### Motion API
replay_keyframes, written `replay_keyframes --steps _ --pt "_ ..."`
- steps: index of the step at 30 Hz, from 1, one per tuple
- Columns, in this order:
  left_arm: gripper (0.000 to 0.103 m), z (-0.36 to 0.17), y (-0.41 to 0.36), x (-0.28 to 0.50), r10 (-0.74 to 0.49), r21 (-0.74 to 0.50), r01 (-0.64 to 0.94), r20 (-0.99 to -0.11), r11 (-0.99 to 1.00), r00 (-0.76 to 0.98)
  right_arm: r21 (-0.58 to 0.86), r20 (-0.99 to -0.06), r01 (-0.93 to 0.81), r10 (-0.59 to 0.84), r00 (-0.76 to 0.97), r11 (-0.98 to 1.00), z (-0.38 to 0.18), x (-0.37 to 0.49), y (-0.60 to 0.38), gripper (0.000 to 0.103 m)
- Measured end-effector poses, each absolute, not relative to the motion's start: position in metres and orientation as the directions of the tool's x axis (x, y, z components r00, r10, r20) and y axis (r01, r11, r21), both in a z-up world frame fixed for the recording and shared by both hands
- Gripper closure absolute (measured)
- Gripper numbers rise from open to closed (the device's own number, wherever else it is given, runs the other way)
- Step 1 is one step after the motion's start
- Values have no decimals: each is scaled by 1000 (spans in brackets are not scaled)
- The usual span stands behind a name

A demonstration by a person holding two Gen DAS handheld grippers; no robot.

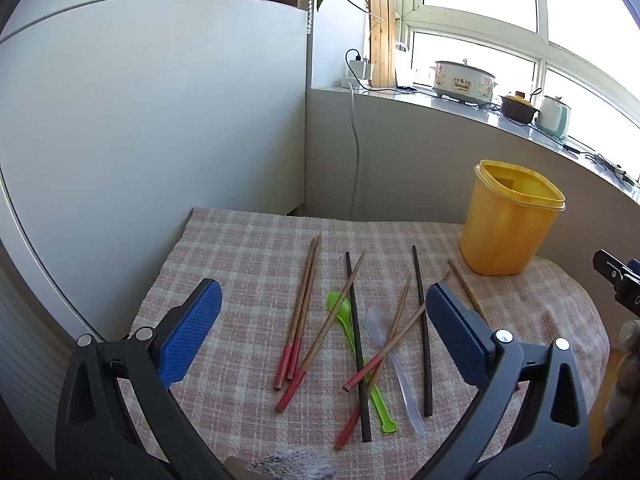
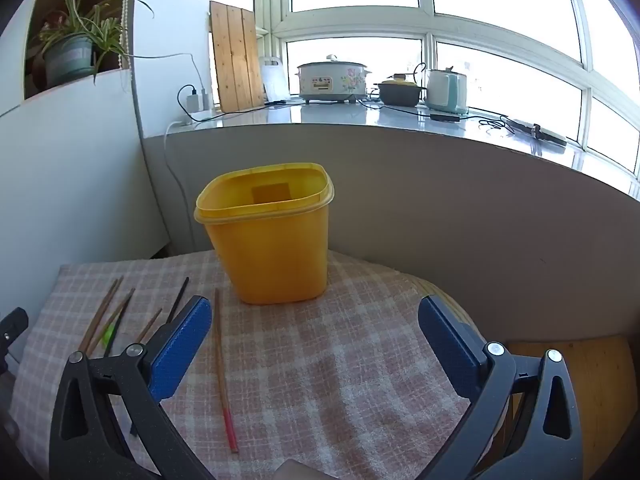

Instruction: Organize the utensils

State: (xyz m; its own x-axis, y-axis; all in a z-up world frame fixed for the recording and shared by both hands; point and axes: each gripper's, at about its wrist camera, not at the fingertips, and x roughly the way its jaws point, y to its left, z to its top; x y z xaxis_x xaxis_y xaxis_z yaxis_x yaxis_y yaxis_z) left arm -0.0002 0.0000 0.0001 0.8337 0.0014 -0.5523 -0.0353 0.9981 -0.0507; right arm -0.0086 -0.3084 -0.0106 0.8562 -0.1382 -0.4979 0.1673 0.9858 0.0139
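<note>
- The left claw is gaping wide, gripping nothing, hanging over scattered chopsticks at the frame's centre.
- The right claw is likewise spreading fully apart, touching nothing.
- Only the left view is showing the green spoon and clear spoon.
- The yellow container is standing upright at the right view's centre, its visible interior holding nothing.

A white cabinet stands at the left with a potted plant on top, and a grey wall curves below a glossy windowsill. Bright daylight pours through the large white-framed window. On the sill stand a wooden board, a slow cooker, a dark pot and a pale kettle
</note>
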Motion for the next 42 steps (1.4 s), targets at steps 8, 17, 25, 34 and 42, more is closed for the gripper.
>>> replay_keyframes --steps 8,17,25,34,42 --pt "0 0 0 0 4 -49 -37 -555 998 832 13 -495 171 -142 858 985 -10 -8 -307 1" --pt "0 0 0 0 3 -48 -35 -551 998 834 7 -491 168 -143 859 986 -10 -10 -307 1" --pt "0 -2 4 2 6 -48 -40 -556 998 831 6 -494 158 -134 859 987 -11 -6 -304 1" --pt "0 -3 4 5 12 -48 -46 -556 998 831 0 -496 145 -126 859 989 -14 -6 -299 1" --pt "0 -8 5 5 12 -50 -48 -556 998 831 0 -499 143 -124 858 990 -15 -6 -299 1"
